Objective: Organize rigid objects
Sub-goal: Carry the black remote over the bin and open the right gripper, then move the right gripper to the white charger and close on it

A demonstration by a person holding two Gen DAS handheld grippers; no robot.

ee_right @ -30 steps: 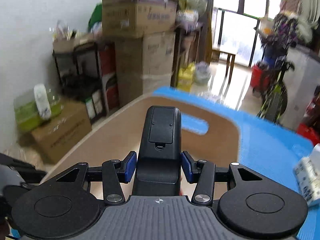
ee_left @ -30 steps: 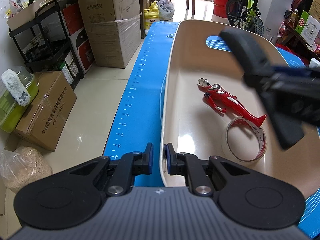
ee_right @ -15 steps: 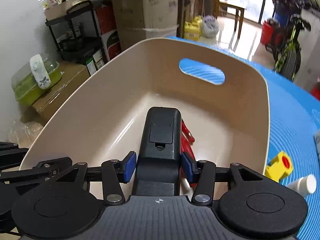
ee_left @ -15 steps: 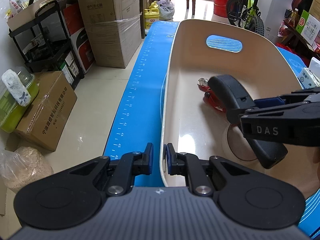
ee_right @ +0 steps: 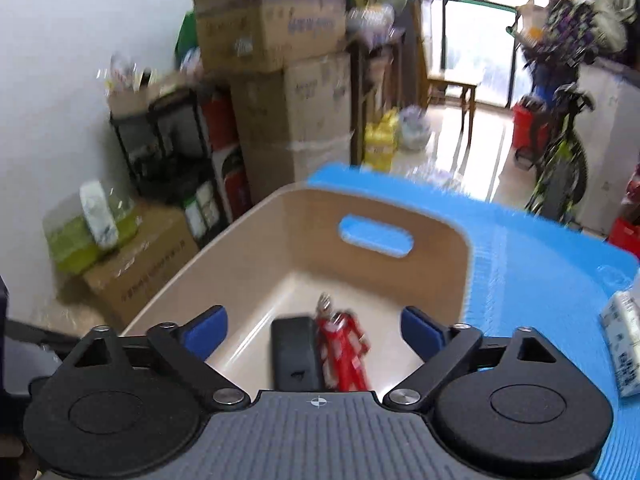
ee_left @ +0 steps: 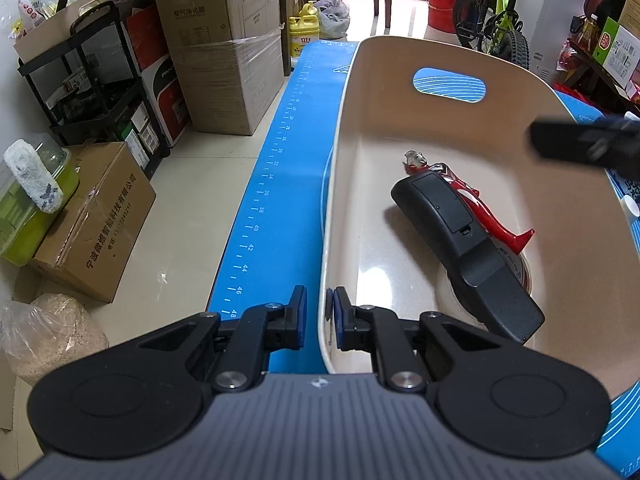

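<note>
Bin (ee_left: 334, 200) rim pinched by our left gripper (ee_left: 320, 316), fingers closed on the near wall, one pad outside and one inside; we judge this steadies the bin on the counter (ee_left: 260, 208) while the other hand loads it. Right gripper (ee_right: 314, 334) hangs above the bin interior, its fingers have just been opening and now stand wide with nothing between them. Remote (ee_left: 466, 252), black, battery door up, lies in the bin, slanted across the tape roll (ee_left: 516, 268) and touching the red figure (ee_left: 468, 200) alongside; we read that as released, not placed with care. Figure lies on its back, head toward the far handle slot. Outside the bin, on the blue mat, a tissue pack (ee_right: 626, 344) waits at the right, likely not a rigid item. Writing: ruler numbers along the mat edge, 46 and 48 nearest us; small print on the tape roll, unreadable; Chinese lettering on the floor carton (ee_left: 100, 228); "invaxss" or similar on the stacked box (ee_left: 224, 40), not sure.
</note>
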